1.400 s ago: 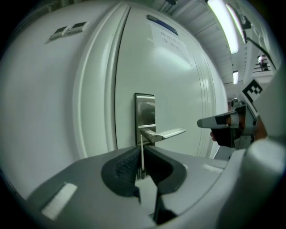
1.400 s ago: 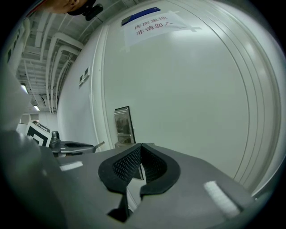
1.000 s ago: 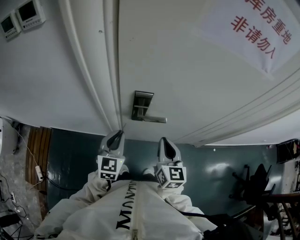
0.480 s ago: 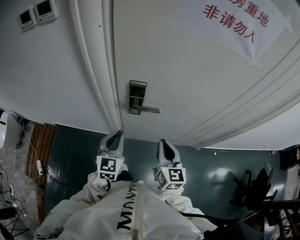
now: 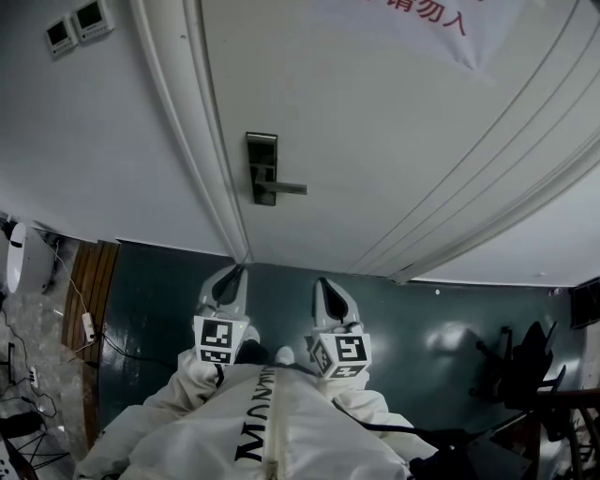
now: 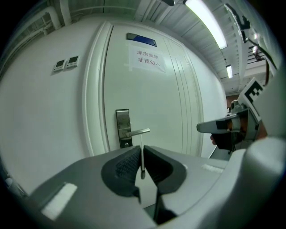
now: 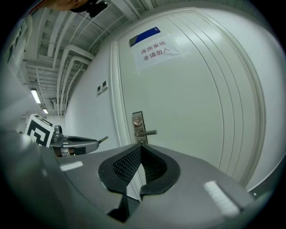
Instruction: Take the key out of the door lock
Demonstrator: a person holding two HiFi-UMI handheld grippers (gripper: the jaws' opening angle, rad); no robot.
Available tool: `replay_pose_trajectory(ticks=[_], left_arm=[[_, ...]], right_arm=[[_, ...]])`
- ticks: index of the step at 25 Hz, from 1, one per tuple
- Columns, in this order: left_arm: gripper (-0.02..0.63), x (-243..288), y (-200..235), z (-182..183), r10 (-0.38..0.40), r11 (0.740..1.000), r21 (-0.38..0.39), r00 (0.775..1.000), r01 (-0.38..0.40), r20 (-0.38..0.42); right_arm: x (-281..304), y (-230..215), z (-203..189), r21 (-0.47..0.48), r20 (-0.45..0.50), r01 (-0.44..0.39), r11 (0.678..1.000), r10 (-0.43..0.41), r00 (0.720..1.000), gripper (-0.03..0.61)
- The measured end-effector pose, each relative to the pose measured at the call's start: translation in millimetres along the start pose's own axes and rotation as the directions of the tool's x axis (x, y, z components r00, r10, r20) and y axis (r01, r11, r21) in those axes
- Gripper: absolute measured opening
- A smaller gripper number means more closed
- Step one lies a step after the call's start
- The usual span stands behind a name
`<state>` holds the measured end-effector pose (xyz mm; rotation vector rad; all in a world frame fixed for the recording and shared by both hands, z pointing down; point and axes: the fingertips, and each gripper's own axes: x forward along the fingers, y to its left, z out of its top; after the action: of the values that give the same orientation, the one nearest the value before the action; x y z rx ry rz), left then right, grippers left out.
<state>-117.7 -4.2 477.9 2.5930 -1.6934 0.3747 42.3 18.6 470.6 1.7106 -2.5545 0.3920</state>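
Observation:
A thin metal key (image 6: 142,161) stands upright between the pads of my left gripper (image 6: 142,150), which is shut on it. Seen from the right gripper view, the key's tip (image 7: 103,139) sticks out of the left gripper's front. The steel lock plate (image 5: 262,167) with its lever handle (image 5: 286,188) sits on the white door (image 5: 394,141), well ahead of both grippers. My left gripper (image 5: 232,279) and right gripper (image 5: 328,291) hang side by side over the floor, apart from the door. The right gripper (image 7: 140,147) is shut with nothing in it.
A paper sign with red characters (image 5: 422,19) hangs high on the door. Two wall switch panels (image 5: 73,26) sit left of the door frame (image 5: 202,159). Wooden boards and cables (image 5: 80,291) lie at the left, and dark chairs (image 5: 525,375) stand at the right on the dark green floor (image 5: 422,319).
The door and lock plate have slid upward and farther off in the head view as both grippers drew back from the door. Both grippers stay shut.

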Motion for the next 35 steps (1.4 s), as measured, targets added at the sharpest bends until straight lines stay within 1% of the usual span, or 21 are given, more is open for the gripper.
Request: replay_pose_trajectory(ticks=[7, 14, 17, 27, 35], left_arm=[[0.023, -14.5, 4.2, -5.0, -0.020, 1.000, -0.002, 1.000, 0.020, 0.002], [0.023, -23.7, 25.8, -11.5, -0.051, 0.999, 0.009, 0.999, 0.051, 0.009], [0.023, -29.5, 35.3, -17.2, -0.051, 0.999, -0.001, 0.999, 0.051, 0.005], [0.023, -34.2, 39.1, -15.9, -0.052, 0.999, -0.007, 0.998, 0.052, 0.018], [0.023, -33.9, 37.3, -15.9, -0.047, 0.999, -0.014, 0.999, 0.047, 0.012]], right_arm=[[-7.1, 16.4, -3.3, -0.008, -0.008, 0.014, 1.000, -0.014, 1.000, 0.000], [4.7, 45.3, -11.4, -0.031, -0.027, 0.027, 0.999, -0.028, 0.999, -0.002], [5.7, 53.1, -10.7, -0.041, -0.020, 0.037, 0.998, -0.038, 0.999, -0.002], [9.2, 63.3, -7.7, -0.056, -0.019, 0.029, 0.998, -0.030, 0.999, -0.002], [8.2, 60.4, -7.4, -0.055, -0.024, 0.024, 0.998, -0.025, 0.999, -0.002]])
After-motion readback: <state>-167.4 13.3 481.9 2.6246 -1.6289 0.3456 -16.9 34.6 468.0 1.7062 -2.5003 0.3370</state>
